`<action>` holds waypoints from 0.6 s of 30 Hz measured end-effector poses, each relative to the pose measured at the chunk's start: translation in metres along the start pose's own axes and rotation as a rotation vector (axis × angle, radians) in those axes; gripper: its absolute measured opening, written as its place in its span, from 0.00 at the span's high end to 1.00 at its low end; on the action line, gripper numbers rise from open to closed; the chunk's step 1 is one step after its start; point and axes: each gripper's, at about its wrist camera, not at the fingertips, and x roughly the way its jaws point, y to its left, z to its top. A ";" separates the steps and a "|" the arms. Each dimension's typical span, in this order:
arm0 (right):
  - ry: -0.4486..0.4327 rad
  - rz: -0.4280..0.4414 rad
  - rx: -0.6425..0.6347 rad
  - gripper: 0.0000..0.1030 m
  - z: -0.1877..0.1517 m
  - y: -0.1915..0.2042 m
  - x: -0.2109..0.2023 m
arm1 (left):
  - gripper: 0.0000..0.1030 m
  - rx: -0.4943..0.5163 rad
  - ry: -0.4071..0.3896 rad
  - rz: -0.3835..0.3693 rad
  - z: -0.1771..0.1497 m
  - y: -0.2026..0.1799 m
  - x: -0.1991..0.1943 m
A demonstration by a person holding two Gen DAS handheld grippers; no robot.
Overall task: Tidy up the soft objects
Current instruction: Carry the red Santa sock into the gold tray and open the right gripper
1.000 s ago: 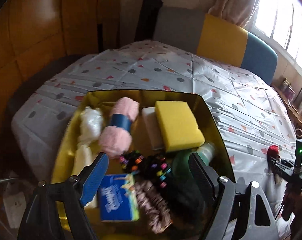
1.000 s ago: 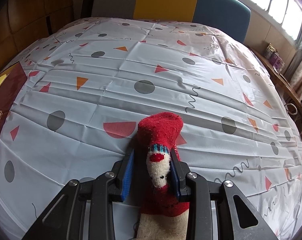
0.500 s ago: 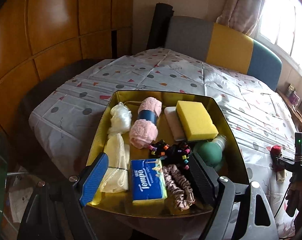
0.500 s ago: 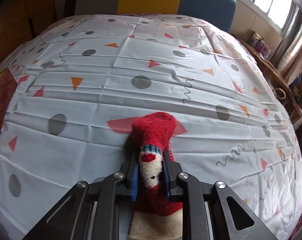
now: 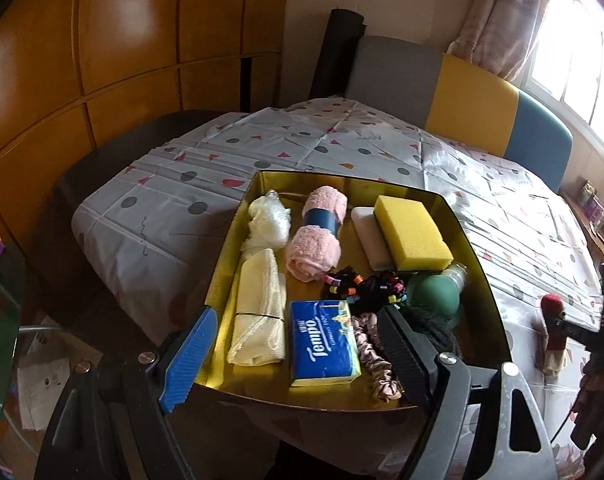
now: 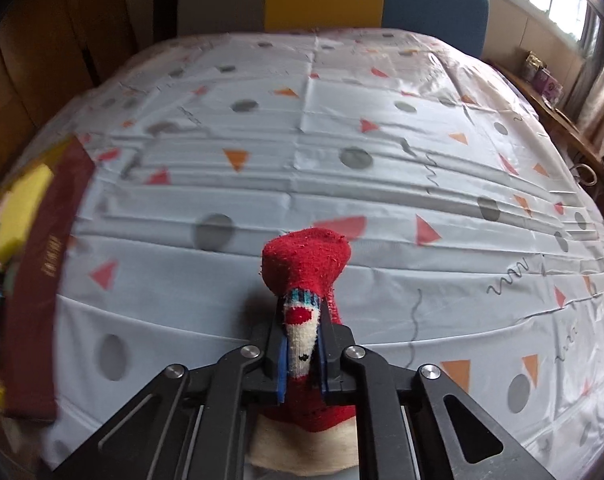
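My right gripper (image 6: 300, 354) has just clamped fully on the red sock (image 6: 305, 268); a second ago the pads only flanked it. The toe juts ahead of the jaws, the cuff trails under them onto the cloth (image 6: 381, 184). The box (image 5: 477, 280) lies off to my left, so the sock can go there now. My left gripper (image 5: 298, 354) hovers wide open and empty over its near edge.

Home dining room, patterned tablecloth (image 6: 302, 184), cushioned bench (image 5: 461, 88), curtained window (image 5: 497, 20)
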 end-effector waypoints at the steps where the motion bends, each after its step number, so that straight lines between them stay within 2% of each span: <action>1: -0.015 0.012 -0.005 0.90 0.001 0.004 -0.005 | 0.19 -0.003 -0.001 0.003 0.000 0.001 0.000; 7: -0.105 0.151 -0.034 0.90 0.006 0.046 -0.048 | 0.19 -0.011 -0.004 0.018 -0.001 0.006 0.002; 11: -0.154 0.300 -0.084 0.90 0.010 0.092 -0.078 | 0.19 0.001 -0.021 0.037 -0.001 0.011 0.001; 15: -0.145 0.433 -0.132 0.90 0.008 0.141 -0.088 | 0.19 0.002 -0.041 0.059 0.000 0.016 -0.001; 18: -0.109 0.493 -0.163 0.90 0.003 0.174 -0.080 | 0.19 -0.024 -0.051 0.054 0.001 0.021 -0.003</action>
